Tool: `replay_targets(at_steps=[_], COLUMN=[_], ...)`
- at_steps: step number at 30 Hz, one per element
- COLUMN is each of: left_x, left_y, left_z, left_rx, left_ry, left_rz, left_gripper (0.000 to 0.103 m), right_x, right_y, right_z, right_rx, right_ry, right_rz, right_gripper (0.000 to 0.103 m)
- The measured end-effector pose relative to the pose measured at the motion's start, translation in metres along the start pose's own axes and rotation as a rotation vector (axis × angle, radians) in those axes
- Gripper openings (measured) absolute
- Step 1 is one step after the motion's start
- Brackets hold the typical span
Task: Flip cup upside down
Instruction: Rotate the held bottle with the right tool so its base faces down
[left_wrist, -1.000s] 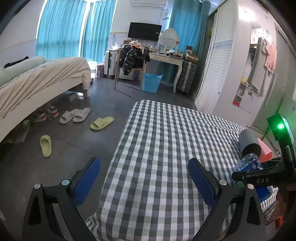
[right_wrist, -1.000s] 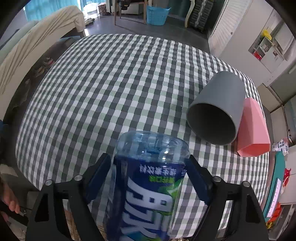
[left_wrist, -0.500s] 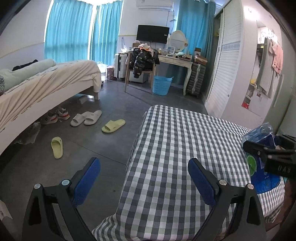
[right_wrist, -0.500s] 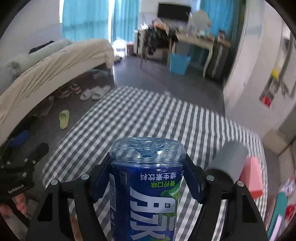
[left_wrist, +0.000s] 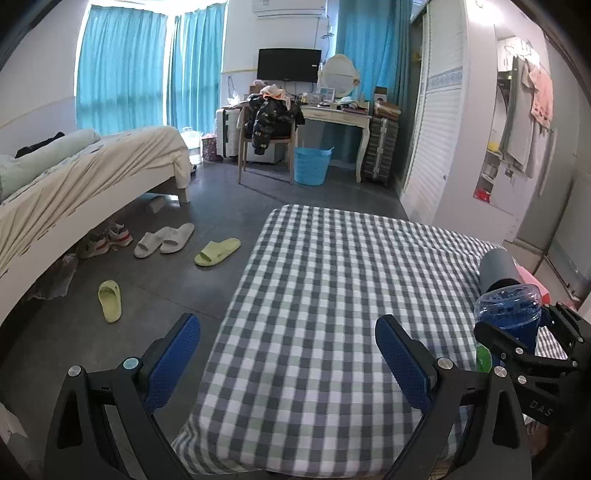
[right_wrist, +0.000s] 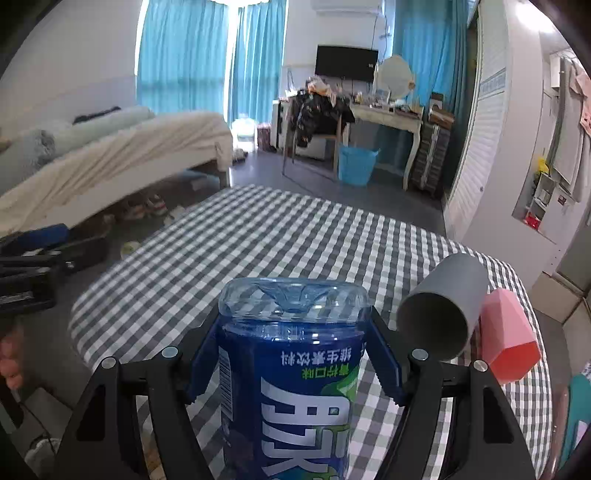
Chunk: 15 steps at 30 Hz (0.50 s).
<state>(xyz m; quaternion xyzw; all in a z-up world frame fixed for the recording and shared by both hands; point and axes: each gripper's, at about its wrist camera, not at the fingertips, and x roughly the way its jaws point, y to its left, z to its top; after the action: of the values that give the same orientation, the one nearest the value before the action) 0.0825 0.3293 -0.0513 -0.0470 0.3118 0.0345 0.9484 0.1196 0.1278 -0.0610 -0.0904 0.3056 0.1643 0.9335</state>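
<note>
1. Two things differ from a second ago: the right gripper (right_wrist: 293, 354) has swung up from looking down onto the table to looking level across the room, and the blue bottle (right_wrist: 291, 373) it carries now stands with its base on top and its label print reading inverted.
2. The right gripper's blue pads are closed on the bottle's sides. The left gripper (left_wrist: 288, 363) is spread wide with nothing between its fingers, out over the near left edge of the checkered table (left_wrist: 332, 280).
3. The task's thing, the grey cup (right_wrist: 445, 314), lies on its side at the table's far right, its open mouth turned toward the right wrist camera, touching the pink block (right_wrist: 508, 343) on its right. Neither gripper touches it, so I judge the flip itself not yet begun.
4. My reading is that the bottle is being held inverted, perhaps to be stood down, and the right gripper must be freed before it can take the cup.
5. Edges: the cup and the block sit close to the right-hand table edge, so a push from the left could send them off.
6. Room: the middle and left of the cloth are bare in both views, giving wide space to set down the bottle or turn the cup. The left gripper is well apart from the cup.
</note>
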Motion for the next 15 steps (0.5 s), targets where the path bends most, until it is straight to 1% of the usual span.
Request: replay_targets(at_steps=[3, 6, 10, 15], left_x=[-0.002, -0.005, -0.010, -0.015], left_y=[-0.007, -0.015, -0.026, -0.041], left_z=[0.000, 0.001, 0.002, 0.001], left_rx=[0.008, 0.024, 0.033, 0.052], left_ry=[0.001, -0.002, -0.006, -0.006], left_rz=[0.000, 0.008, 0.009, 0.001], left_gripper=[0.098, 0.098, 0.098, 0.098], right_x=[-0.001, -0.008, -0.030, -0.046], right_y=[-0.001, -0.005, -0.004, -0.004], right_z=[0.004, -0.004, -0.014, -0.032], right_rx=[0.000, -0.015, -0.028, -0.030], right_ry=[-0.024, -0.032, -0.051, -0.019], right_rz=[0.000, 0.009, 0.025, 0.033], right_gripper=[0.071, 0.071, 0.071, 0.072])
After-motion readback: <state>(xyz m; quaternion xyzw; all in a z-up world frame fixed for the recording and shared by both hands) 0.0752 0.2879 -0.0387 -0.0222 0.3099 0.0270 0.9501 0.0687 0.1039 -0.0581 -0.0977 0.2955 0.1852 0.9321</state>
